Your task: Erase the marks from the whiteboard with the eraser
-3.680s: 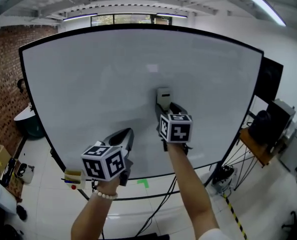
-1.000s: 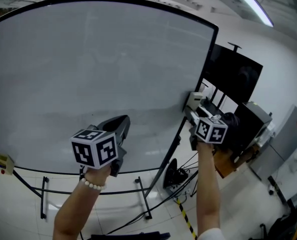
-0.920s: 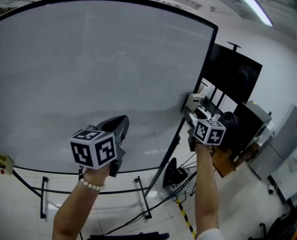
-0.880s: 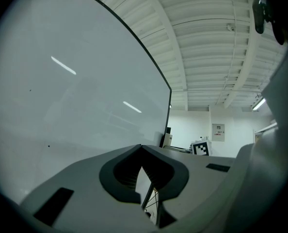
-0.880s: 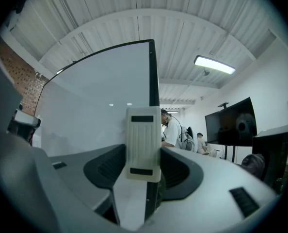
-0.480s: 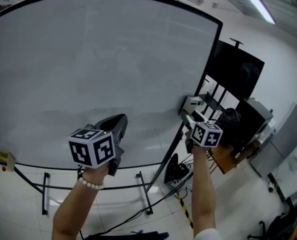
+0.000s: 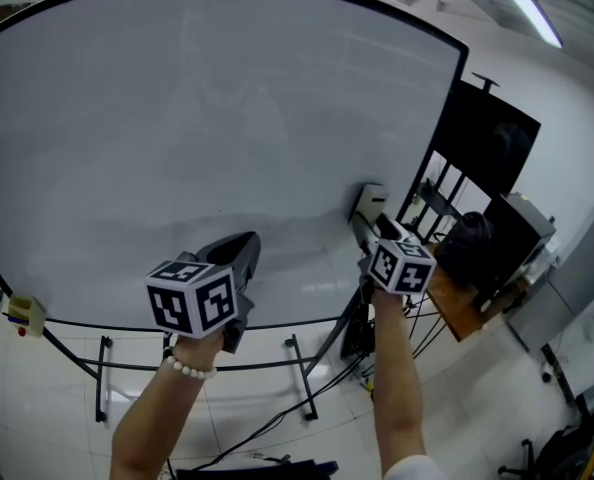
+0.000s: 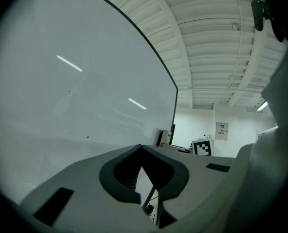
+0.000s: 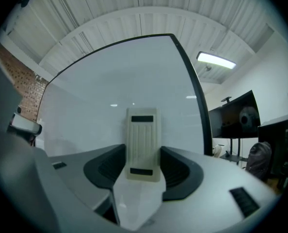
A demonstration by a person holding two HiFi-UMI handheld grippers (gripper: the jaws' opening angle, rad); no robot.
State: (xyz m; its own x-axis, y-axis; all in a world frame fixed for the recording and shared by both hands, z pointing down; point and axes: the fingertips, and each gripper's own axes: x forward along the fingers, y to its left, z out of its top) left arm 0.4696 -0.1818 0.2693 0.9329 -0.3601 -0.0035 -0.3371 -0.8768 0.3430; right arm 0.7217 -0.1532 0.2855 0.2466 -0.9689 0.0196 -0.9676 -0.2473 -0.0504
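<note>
The whiteboard [image 7: 197, 128] fills most of the head view and looks wiped, with only faint smears. My right gripper [image 7: 362, 223] is shut on the cream eraser [image 7: 369, 200], held against the board's lower right part near its black edge. In the right gripper view the eraser [image 9: 143, 144] stands upright between the dark pads [image 9: 105, 168], in front of the whiteboard [image 9: 110, 106]. My left gripper [image 7: 245, 253] hangs below the board's lower middle, shut with nothing in it. In the left gripper view the left gripper [image 8: 144, 171] points along the whiteboard [image 8: 61, 96].
A black monitor [image 7: 487, 143] on a stand sits right of the board. An orange desk [image 7: 457, 313] with a dark bag [image 7: 467, 248] is at the right. Cables [image 7: 307, 408] trail over the white floor below the board's stand [image 7: 307, 393]. A small tray with markers [image 7: 22, 313] hangs at the lower left.
The right gripper has carried the eraser from the board's right edge a little leftward onto its surface. The view has shifted right. The left gripper has barely moved.
</note>
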